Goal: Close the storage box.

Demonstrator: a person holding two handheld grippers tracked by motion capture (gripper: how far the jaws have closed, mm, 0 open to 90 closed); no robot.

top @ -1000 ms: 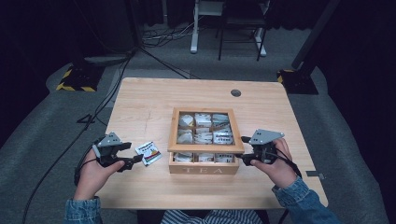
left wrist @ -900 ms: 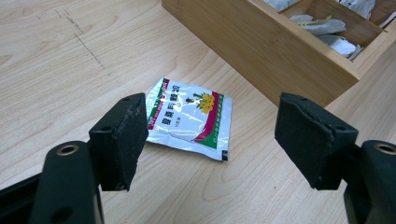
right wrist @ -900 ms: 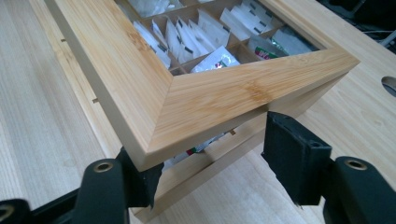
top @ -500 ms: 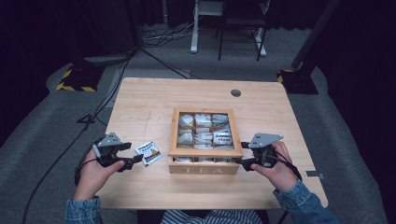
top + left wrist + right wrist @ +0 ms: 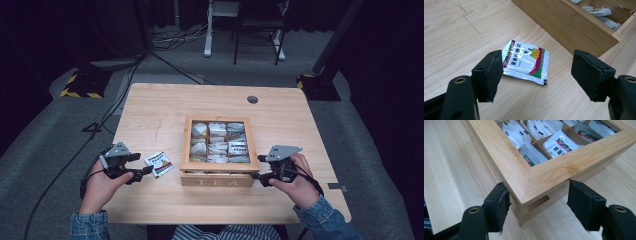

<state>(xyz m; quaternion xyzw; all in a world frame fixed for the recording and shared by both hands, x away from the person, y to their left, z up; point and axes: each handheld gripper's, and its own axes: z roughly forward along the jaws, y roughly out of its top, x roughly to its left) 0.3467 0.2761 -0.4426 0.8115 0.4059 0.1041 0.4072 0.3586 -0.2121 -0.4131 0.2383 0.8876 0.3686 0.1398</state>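
At the tea box's (image 5: 220,171) five-o'clock corner, the right claw (image 5: 537,203), jaws just opening, straddles the lid corner unclamped; the lid could drop. Left claw (image 5: 536,75) gapes over the sachet (image 5: 526,61).

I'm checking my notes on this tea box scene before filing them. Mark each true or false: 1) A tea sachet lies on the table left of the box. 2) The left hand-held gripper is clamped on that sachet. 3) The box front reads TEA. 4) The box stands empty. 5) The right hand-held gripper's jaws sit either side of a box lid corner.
1) True: the sachet lies on the table beside the wooden box.
2) False: the left hand-held gripper stands open, the sachet lying flat beyond its jaws.
3) True.
4) False: its compartments hold tea bags.
5) True: the right hand-held gripper straddles the corner; its jaws have just been opening.
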